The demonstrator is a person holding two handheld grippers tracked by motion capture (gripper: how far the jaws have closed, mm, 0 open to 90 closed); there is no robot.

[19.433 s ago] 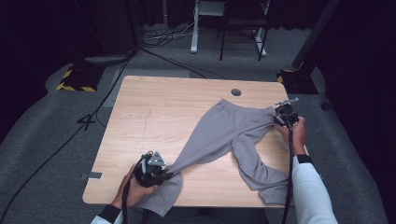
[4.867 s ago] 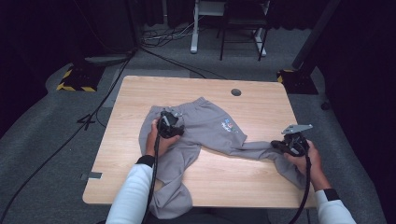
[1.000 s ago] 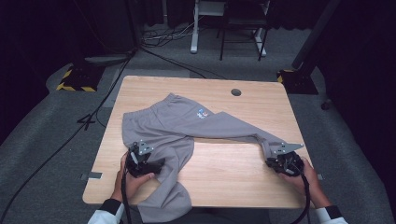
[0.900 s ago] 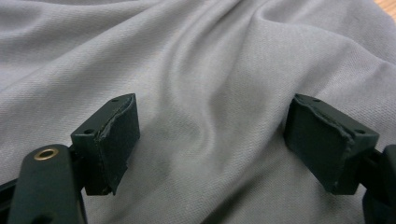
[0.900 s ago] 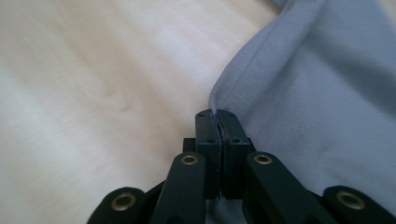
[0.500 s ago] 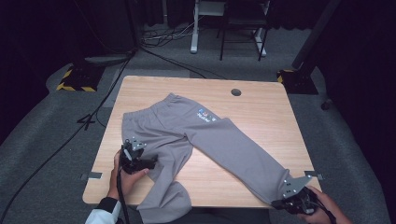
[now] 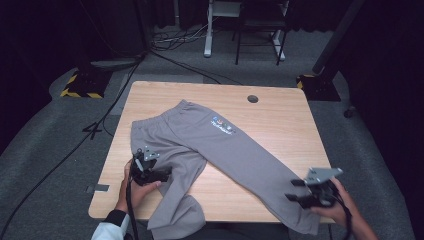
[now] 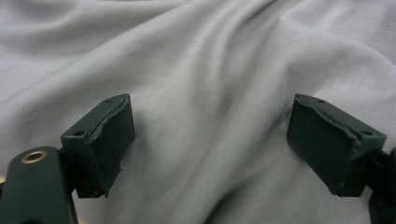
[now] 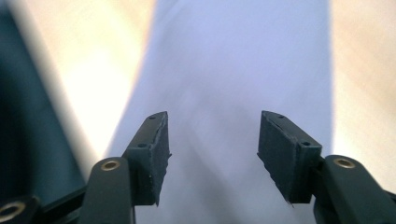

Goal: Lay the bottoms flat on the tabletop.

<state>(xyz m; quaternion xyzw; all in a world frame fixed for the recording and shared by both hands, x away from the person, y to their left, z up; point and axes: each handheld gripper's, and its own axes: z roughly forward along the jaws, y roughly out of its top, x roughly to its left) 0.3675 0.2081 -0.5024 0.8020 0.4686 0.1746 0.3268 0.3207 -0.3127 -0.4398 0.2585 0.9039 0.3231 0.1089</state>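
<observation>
While spread flat, grey trousers (image 7: 235, 150) tabletop.

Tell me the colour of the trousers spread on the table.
Light grey trousers, with a small multicoloured logo near the waist; clearest in the high view.

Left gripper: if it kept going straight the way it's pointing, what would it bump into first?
Most likely the grey sweatpants. The left gripper has its jaws open, with wrinkled fabric right ahead between them, apparently very close, though depth is hard to judge.
</observation>
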